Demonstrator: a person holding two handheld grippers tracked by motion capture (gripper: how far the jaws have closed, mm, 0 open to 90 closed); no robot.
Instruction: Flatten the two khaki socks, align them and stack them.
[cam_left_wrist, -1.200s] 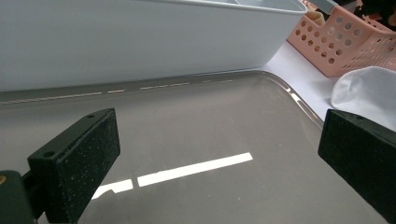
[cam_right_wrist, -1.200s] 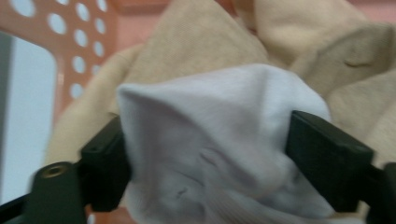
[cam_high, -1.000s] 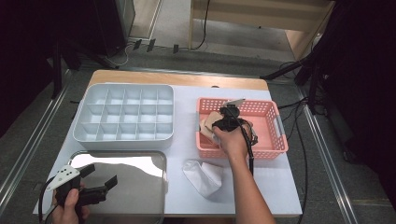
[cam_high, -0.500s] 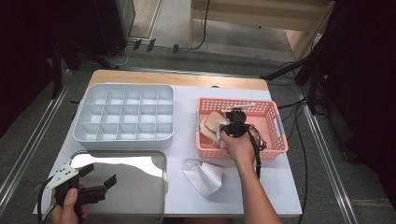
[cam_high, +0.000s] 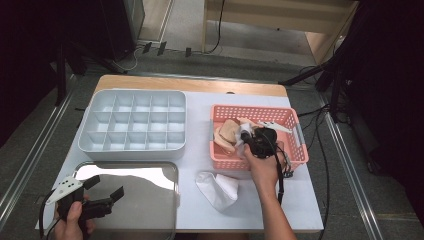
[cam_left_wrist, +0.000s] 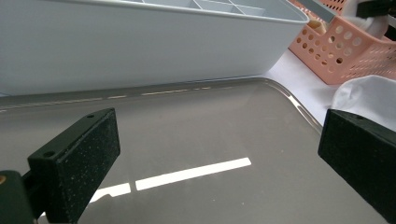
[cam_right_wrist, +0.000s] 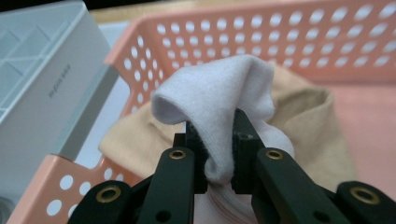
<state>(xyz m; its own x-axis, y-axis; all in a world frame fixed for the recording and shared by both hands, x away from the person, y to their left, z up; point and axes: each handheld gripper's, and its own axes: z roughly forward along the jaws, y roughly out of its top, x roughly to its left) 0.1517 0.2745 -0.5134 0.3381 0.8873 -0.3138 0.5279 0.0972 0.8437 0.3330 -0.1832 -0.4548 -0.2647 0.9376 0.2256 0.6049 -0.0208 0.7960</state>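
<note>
Right gripper (cam_right_wrist: 218, 154) clamped on white sock (cam_right_wrist: 219, 100) inside pink basket (cam_high: 295, 150), one sock (cam_high: 217, 187) already out; left gripper (cam_high: 102, 192) gaping, idle.

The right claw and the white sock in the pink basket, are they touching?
Touching. In the right gripper view, the right claw is shut on a fold of the white sock, with the cloth pinched between both jaws above the pink basket.
</note>
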